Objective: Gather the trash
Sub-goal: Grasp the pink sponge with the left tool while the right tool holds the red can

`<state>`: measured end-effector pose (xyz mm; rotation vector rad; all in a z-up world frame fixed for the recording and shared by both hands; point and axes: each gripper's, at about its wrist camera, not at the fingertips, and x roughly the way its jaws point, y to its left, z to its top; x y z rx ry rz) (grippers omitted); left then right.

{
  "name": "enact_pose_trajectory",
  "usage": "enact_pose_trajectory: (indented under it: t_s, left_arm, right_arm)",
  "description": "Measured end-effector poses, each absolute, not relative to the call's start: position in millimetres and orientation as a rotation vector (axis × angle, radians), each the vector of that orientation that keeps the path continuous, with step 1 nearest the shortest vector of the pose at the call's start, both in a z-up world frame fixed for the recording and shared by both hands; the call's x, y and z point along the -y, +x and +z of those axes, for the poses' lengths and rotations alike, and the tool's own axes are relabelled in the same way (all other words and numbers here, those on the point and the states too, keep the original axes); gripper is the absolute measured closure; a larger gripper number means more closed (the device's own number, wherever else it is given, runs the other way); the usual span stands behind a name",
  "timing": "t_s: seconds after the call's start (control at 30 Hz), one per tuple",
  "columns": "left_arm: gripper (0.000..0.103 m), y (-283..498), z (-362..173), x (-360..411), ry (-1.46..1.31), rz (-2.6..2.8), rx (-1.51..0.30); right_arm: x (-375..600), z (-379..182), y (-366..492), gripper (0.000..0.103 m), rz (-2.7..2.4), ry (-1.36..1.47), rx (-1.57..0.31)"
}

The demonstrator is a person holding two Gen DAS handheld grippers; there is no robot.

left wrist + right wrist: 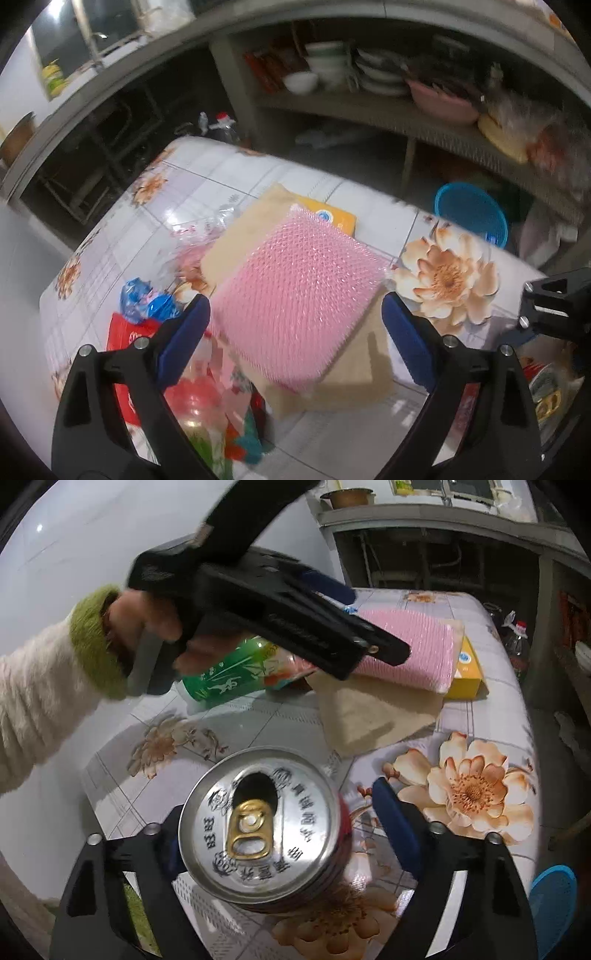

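An opened silver-topped drink can [258, 827] stands upright on the flowered table [236, 731], seen from above. My right gripper [277, 801] is open around it, and the right pad [391, 812] stands clear of the can's side. A green bottle [229, 679] lies on its side farther back. My left gripper [295, 301] is open with nothing held, hovering over a pink bubble-wrap package [303, 258] on a beige sheet [354, 373]. Crumpled blue [144, 299] and red [125, 343] wrappers lie at its left finger.
A yellow box [336, 218] lies behind the pink package. A blue basket [472, 214] sits on the floor past the table's far edge. Shelves with bowls [325, 70] and a pink basin stand beyond. A hand in a green-cuffed white sleeve [92, 646] holds the left gripper.
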<state>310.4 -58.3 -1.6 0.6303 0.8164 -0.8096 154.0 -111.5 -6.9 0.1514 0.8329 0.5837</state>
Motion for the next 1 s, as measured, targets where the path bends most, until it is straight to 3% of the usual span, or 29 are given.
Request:
enact_pose_trajectory:
  t_s: [0.6, 0.77, 1.0]
  left_arm:
    - [0.011, 324.7, -26.7, 84.2, 0.805, -0.932, -0.862]
    - [0.011, 312.5, -20.8, 79.9, 0.808, -0.903, -0.798]
    - [0.046, 290.6, -7.7, 73.5, 0.808, -0.850, -0.753]
  right_arm:
    - [186.0, -10.9, 138.6, 0.034, 0.452, 0.251, -0.837]
    - [193.2, -11.6, 139.8, 0.034, 0.441, 0.270, -0.832]
    - [192.1, -11.8, 138.3, 0.034, 0.414, 0.262, -0.825]
